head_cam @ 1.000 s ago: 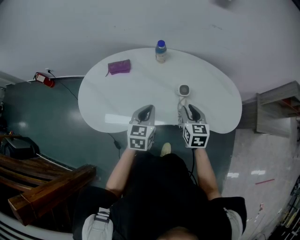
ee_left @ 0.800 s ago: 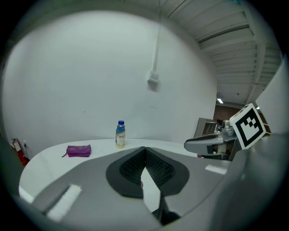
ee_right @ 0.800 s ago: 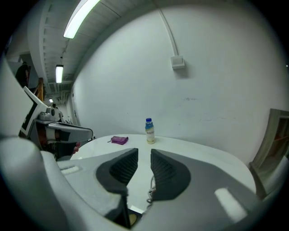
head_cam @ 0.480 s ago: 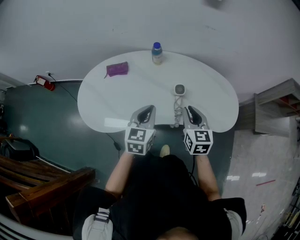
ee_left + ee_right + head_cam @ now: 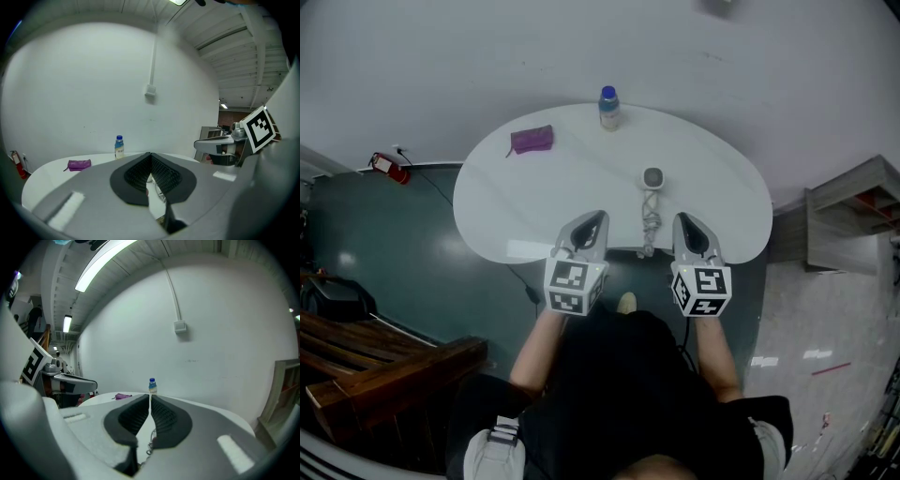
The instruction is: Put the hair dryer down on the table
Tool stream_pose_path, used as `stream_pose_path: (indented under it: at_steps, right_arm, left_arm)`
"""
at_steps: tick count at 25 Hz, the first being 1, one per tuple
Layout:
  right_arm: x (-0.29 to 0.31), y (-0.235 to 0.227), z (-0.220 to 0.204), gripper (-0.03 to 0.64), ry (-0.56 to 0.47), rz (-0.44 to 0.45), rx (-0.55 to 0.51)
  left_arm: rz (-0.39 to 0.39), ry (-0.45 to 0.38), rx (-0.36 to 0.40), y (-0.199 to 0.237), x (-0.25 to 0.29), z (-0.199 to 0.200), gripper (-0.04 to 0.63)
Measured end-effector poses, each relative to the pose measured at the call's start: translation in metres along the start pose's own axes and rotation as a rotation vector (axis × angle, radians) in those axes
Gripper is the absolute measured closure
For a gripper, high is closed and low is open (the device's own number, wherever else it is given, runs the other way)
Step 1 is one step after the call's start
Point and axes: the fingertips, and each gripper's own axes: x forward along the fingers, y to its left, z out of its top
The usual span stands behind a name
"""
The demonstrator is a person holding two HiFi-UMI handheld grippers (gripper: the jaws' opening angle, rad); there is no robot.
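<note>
The hair dryer (image 5: 652, 178) lies on the white table (image 5: 525, 206), its round head toward the far side and its bunched cord (image 5: 649, 225) trailing to the near edge. My right gripper (image 5: 686, 228) hovers at the near edge just right of the cord; its jaws have just been closing and now meet with nothing between them (image 5: 150, 396). My left gripper (image 5: 592, 223) hangs left of the cord, also shut and empty (image 5: 151, 154). A bit of cord (image 5: 151, 446) shows below the right jaws.
A blue-capped bottle (image 5: 607, 106) stands at the table's far edge and a purple pouch (image 5: 532, 140) lies at the far left. A wooden bench (image 5: 384, 361) is on the floor to the left, and shelving (image 5: 853, 216) stands to the right.
Both grippers have drawn back toward the person and risen. The right gripper has moved off from beside the cord. The hair dryer stays on the table.
</note>
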Motion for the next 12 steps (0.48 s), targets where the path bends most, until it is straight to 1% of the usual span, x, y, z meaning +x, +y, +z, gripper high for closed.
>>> stream_pose_path:
  at_steps: [3, 7, 12]
  right_arm:
    - [-0.005, -0.004, 0.004, 0.609, -0.028, -0.005, 0.003]
    - [-0.012, -0.004, 0.011, 0.611, -0.062, 0.003, 0.003]
    - [-0.019, -0.004, 0.011, 0.612, -0.076, 0.014, 0.000]
  left_arm:
    - [0.003, -0.012, 0.006, -0.005, -0.002, 0.002, 0.591]
    - [0.006, -0.025, 0.020, -0.011, -0.005, 0.005, 0.591]
    - [0.011, -0.036, 0.032, -0.018, -0.010, 0.006, 0.591]
